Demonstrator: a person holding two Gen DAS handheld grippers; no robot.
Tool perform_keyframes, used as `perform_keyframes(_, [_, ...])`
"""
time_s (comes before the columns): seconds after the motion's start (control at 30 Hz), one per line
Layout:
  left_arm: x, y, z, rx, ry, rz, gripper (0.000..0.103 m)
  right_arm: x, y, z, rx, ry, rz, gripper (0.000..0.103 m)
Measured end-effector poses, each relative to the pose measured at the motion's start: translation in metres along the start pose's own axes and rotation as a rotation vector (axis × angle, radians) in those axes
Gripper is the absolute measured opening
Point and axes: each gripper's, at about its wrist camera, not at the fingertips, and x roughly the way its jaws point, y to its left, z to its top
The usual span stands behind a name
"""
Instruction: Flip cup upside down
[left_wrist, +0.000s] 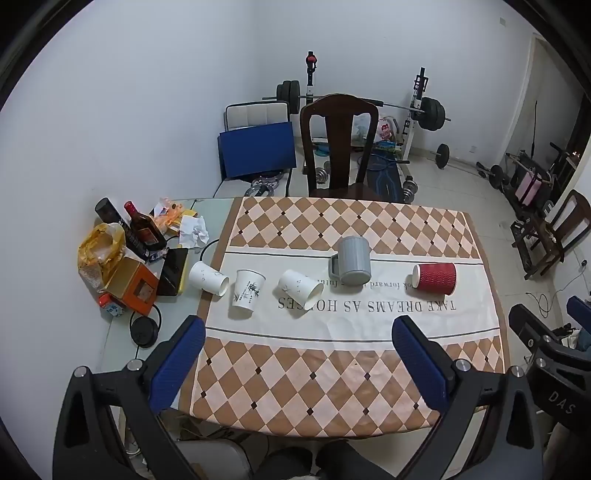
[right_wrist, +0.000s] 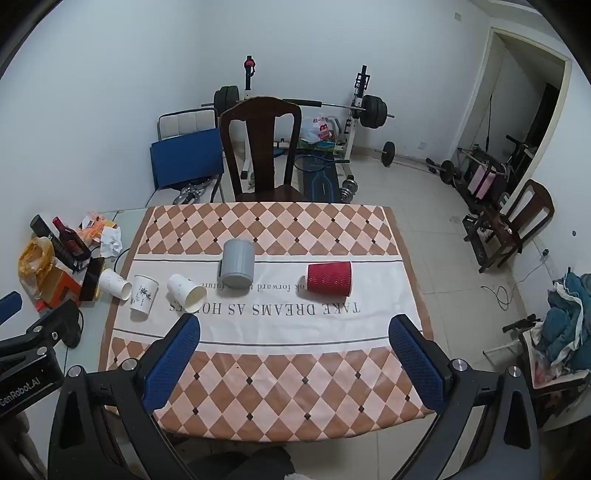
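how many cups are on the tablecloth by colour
white paper cups: 3, the left one lying, the printed one upside down, the third lying
grey mug: 1, upside down with a handle
red ribbed cup: 1, on its side
total: 5

The left one partly overhangs the cloth's edge. Both the left gripper and the right gripper are open, holding nothing.

Tablecloth (left_wrist: 332, 332), white central band: "TAKE DREAMS AS HORSES" in large capitals, upside down to the camera and partly covered by a paper cup (left_wrist: 301, 287); the smaller line above it is only partly legible. Right gripper (left_wrist: 554, 369), lower right of the left wrist view: "DAS". Left gripper (right_wrist: 26, 369), lower left of the right wrist view: "enRobot.AI".
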Motion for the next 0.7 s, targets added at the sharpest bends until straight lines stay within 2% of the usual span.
perform_keyframes(0.27, [-0.001,0.001,-0.001,0.000,-0.003,0.007,0.103,0.004,0.005,-0.003,-0.008,-0.007,-0.034,0.103])
perform_keyframes(0.7, [-0.003,0.001,-0.002,0.000,-0.001,0.010,0.103,0.008,-0.001,-0.003,-0.003,-0.008,-0.020,0.103])
